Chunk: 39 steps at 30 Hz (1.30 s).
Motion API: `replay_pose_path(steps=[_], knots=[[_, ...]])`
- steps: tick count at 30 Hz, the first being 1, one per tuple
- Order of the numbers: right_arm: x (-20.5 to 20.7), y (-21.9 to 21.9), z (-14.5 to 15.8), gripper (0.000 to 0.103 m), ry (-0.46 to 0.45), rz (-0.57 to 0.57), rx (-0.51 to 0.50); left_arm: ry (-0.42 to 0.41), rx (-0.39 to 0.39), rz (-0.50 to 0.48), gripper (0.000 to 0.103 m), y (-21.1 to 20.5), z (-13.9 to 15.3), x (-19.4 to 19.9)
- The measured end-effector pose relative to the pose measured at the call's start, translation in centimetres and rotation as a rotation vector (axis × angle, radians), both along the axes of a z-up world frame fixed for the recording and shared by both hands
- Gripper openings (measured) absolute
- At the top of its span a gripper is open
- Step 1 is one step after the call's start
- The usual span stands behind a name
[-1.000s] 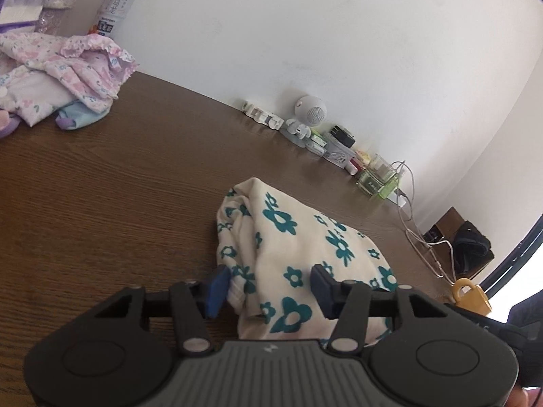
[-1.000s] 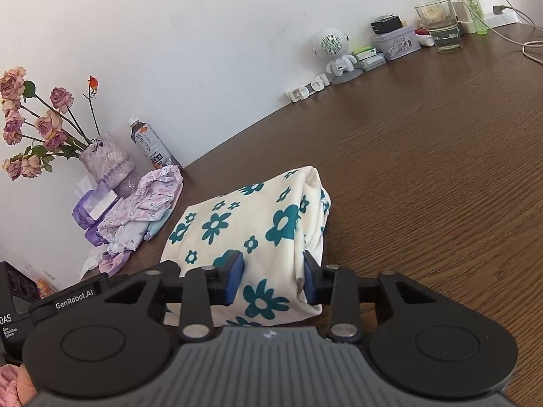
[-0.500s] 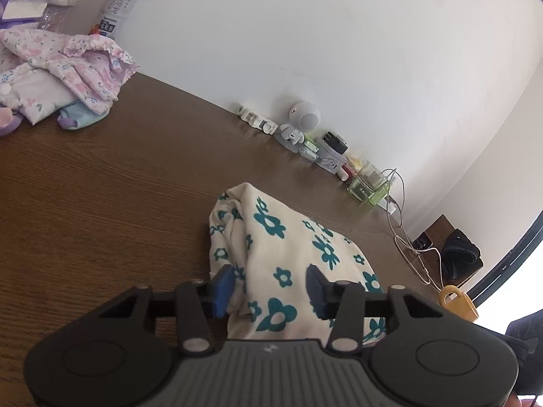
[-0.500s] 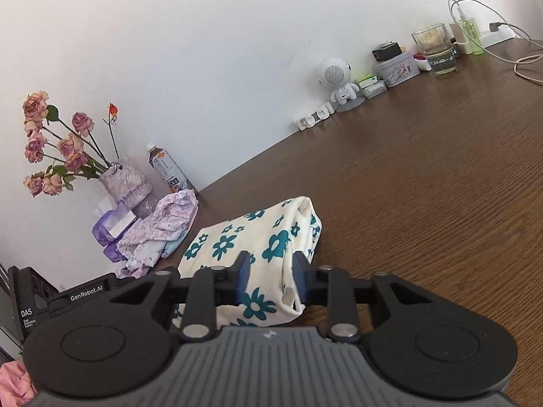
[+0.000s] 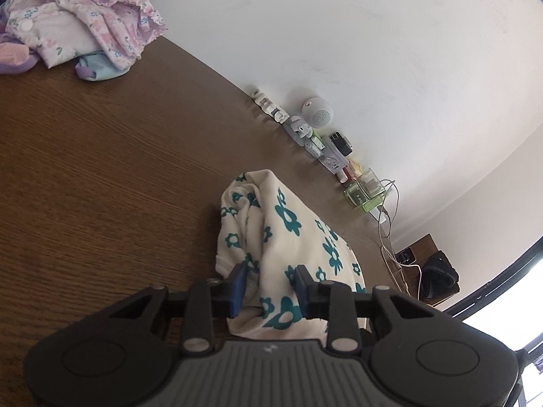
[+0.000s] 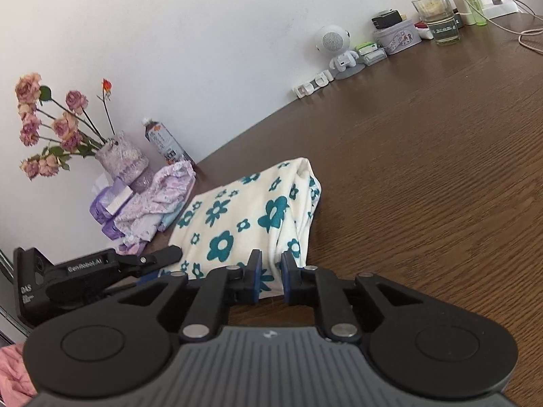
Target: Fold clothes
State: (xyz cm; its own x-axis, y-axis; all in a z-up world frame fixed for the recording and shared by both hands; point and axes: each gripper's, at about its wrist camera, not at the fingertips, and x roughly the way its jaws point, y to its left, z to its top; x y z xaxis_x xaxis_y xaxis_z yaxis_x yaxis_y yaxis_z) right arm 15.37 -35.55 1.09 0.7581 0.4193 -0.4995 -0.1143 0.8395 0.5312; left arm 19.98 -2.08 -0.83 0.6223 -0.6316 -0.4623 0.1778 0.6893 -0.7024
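A folded cream garment with teal flowers (image 5: 281, 234) lies on the brown wooden table (image 5: 101, 169); it also shows in the right wrist view (image 6: 244, 217). My left gripper (image 5: 269, 288) has its blue-padded jaws closed on the garment's near edge. My right gripper (image 6: 269, 278) has its jaws nearly together, pinching the garment's near corner. The left gripper's body (image 6: 85, 271) shows at the left of the right wrist view, beside the garment.
A pile of pink and lilac clothes (image 5: 78, 23) lies at the table's far left, next to a vase of dried roses (image 6: 118, 159) and a bottle (image 6: 164, 142). Small items, a round speaker (image 6: 334, 42), a glass (image 6: 437, 17) and cables line the wall.
Both grippers have narrowed onto the garment's near edge. The garment has bunched up and its near side has lifted a little. Both cameras have tilted.
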Motion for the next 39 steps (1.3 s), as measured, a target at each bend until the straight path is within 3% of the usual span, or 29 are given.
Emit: replay_pose_path(steps=[6,7,8,9,12,15,18,19,20,21,25,27,28,29,32,36,39], knots=[[0.0,-0.1,-0.1,0.012,0.004,-0.003,-0.007,0.004,0.001,0.002,0.029,0.0,0.0,0.1],[-0.2,-0.5,0.1,0.016,-0.005,-0.011,0.013,0.002,0.001,0.004,0.029,0.0,0.1,0.0],[-0.4,-0.9,0.3,0.026,-0.015,-0.021,0.034,-0.006,0.006,0.01,0.03,0.0,0.3,-0.1],[-0.4,-1.2,0.6,0.03,-0.025,-0.03,0.041,-0.025,0.025,0.02,0.032,0.0,0.6,-0.3],[0.4,-1.5,1.5,0.037,-0.051,-0.053,0.027,-0.102,0.101,0.052,0.06,-0.2,1.9,-0.7],[1.8,-1.0,2.0,0.037,-0.06,-0.055,-0.017,-0.163,0.232,0.035,0.062,-1.4,2.8,-0.3],[3.5,0.0,1.7,0.037,-0.032,-0.052,-0.057,-0.143,0.257,0.005,0.06,-2.4,2.2,0.6],[3.8,0.2,1.5,0.037,-0.024,-0.056,-0.065,-0.132,0.248,-0.008,0.055,-2.5,1.8,0.7],[4.0,0.5,1.2,0.03,-0.019,-0.056,-0.066,-0.125,0.231,-0.018,0.041,-2.5,1.6,0.7],[4.2,0.6,1.0,0.025,-0.014,-0.051,-0.057,-0.118,0.215,-0.028,0.036,-2.5,1.4,0.7],[4.0,0.6,0.6,0.023,-0.017,-0.04,-0.029,-0.096,0.159,-0.028,0.035,-1.6,1.2,0.7],[4.0,-0.1,1.0,0.038,-0.034,-0.036,-0.002,-0.102,0.166,-0.009,0.049,-1.2,1.6,0.8],[4.0,-0.5,1.2,0.057,-0.042,-0.033,0.009,-0.108,0.178,-0.004,0.063,-1.1,1.9,0.9],[4.2,-0.8,1.3,0.066,-0.046,-0.036,0.001,-0.115,0.189,-0.002,0.069,-1.1,2.2,1.1],[5.1,-1.3,1.2,0.072,-0.029,-0.03,-0.003,-0.098,0.195,-0.022,0.076,-1.5,2.3,2.1],[6.6,-1.8,0.3,0.073,0.016,-0.004,0.024,-0.063,0.227,-0.033,0.076,-2.6,1.8,3.4],[7.5,-2.2,-0.3,0.073,0.046,0.01,0.054,-0.052,0.206,-0.046,0.076,-2.8,1.3,3.9]])
